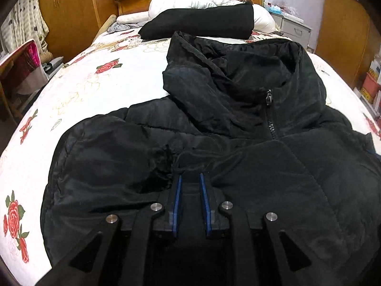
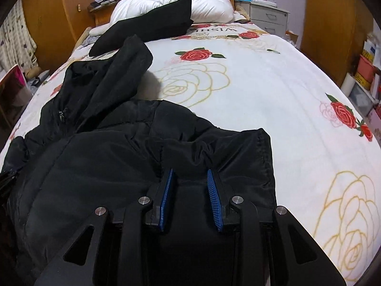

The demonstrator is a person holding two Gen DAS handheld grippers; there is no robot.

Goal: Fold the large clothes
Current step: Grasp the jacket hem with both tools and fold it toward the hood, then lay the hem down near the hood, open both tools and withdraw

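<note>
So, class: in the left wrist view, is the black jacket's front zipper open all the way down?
No: the black jacket has its zipper closed up to the collar.

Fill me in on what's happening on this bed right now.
A person is folding a black puffer jacket spread on the rose-print bedspread, working a handheld gripper in each hand. The left gripper sits over the jacket's body with its jaws slightly apart. The right gripper is at a folded-in sleeve end, jaws a bit wider, with fabric between them. Whether either one actually pinches the cloth is hard to tell. Another folded black garment lies near the pillow.
</note>
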